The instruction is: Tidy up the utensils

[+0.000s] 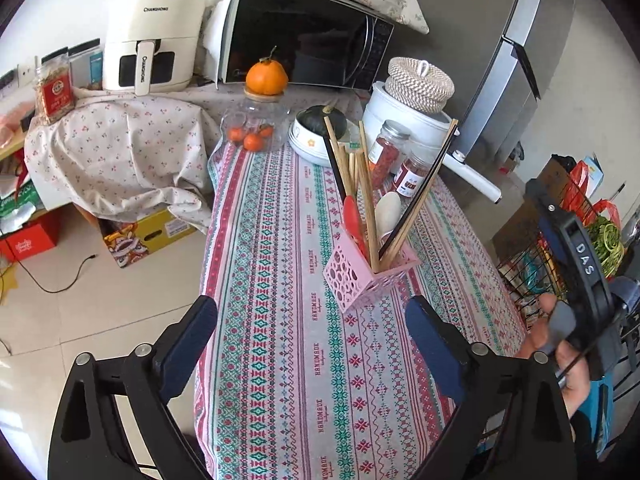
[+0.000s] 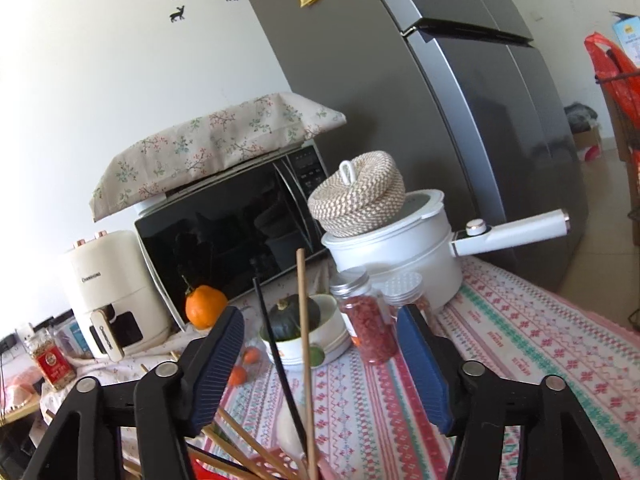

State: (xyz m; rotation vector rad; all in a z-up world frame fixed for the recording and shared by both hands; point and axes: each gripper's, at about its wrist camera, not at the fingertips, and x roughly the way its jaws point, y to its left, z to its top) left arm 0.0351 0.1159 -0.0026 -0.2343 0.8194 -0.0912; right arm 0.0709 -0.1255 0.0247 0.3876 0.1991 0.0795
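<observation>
- Looks like the tail end of a drop-off: the pink utensil holder (image 1: 366,276) sits mid-table on the patterned tablecloth (image 1: 280,320), already stuffed with wooden chopsticks (image 1: 366,200), a black chopstick (image 1: 420,196), a red spoon (image 1: 354,220) and a white spoon (image 1: 388,210).
- Right gripper (image 2: 320,356) has its jaws spread, with a wooden chopstick (image 2: 305,340) and a black one (image 2: 276,344) standing in the gap. The pads aren't pressing on either, so I'd call them let go and leaning in the holder.
- Left gripper (image 1: 312,344) is spread wide too, nothing in it, hanging over the near end of the table just short of the holder.
- Right wrist view only catches the holder's rim at the very bottom, so I can't tell how deep those sticks sit.
- Next move, my guess: back the right gripper straight out without clipping the leaning sticks, then look for any leftover utensils. I don't see any loose on the cloth.
- Textures: the holder is thin plastic with circle cutouts on one face and a fine grid on the other, light and probably easy to tip. Chopsticks are slim and smooth, spoons glossy, cloth woven with printed bands.
- Far end is cluttered: white pot (image 1: 404,124) with a woven rope lid (image 1: 420,80), two jars of red stuff (image 1: 386,150), and a dark squash in a bowl (image 1: 324,120).
</observation>
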